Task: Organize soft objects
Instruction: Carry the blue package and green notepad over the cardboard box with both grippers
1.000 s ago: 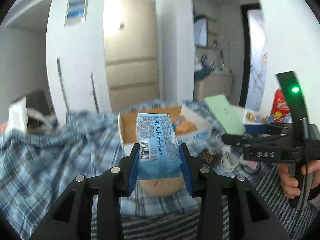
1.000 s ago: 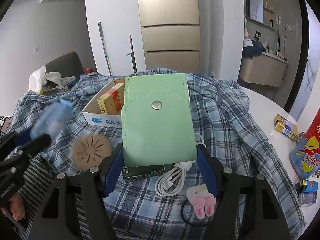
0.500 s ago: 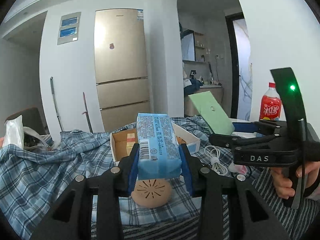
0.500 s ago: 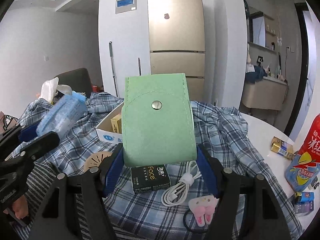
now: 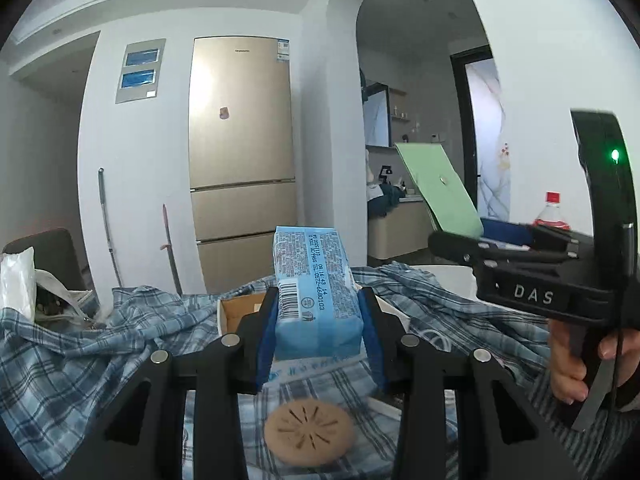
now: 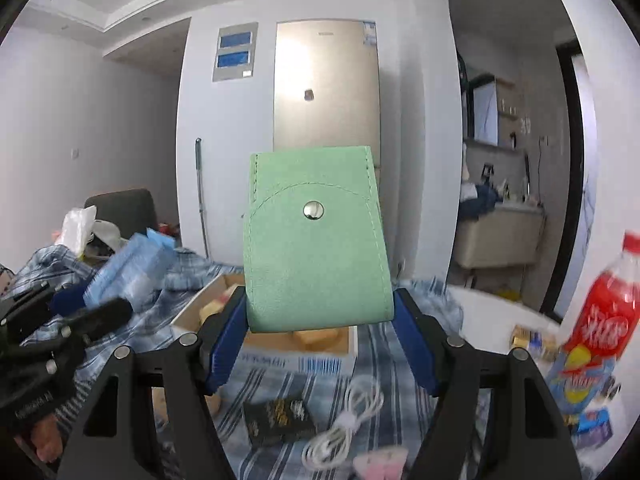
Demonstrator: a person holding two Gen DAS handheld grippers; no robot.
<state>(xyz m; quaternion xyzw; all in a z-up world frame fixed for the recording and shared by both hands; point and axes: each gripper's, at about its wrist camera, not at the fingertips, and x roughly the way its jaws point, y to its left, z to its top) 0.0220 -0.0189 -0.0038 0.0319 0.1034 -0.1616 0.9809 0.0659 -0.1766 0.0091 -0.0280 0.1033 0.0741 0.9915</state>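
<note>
Left wrist view: your left hand-held gripper (image 5: 318, 334) is clamping a blue pack (image 5: 314, 288) between its pads, carrying it above the plaid cloth (image 5: 80, 344) and just in front of the open box (image 5: 240, 308). Your right hand-held gripper (image 6: 320, 344) is clamping a green pouch (image 6: 316, 248) by its lower edge, holding it upright over the same box (image 6: 296, 354).

Both items are riding well clear of the counter, so the step in hand appears to be carrying them to the box. For a clean placement:

- Keep the grip light but firm; both items are soft and are likely to deform or slip.
- Bring one hand-held gripper in at a time, since both are converging on one opening.
- Lower each item inside the box walls before releasing.
- Avoid the cable (image 6: 344, 428) and brown disc (image 5: 308, 430) lying on the cloth below.
</note>
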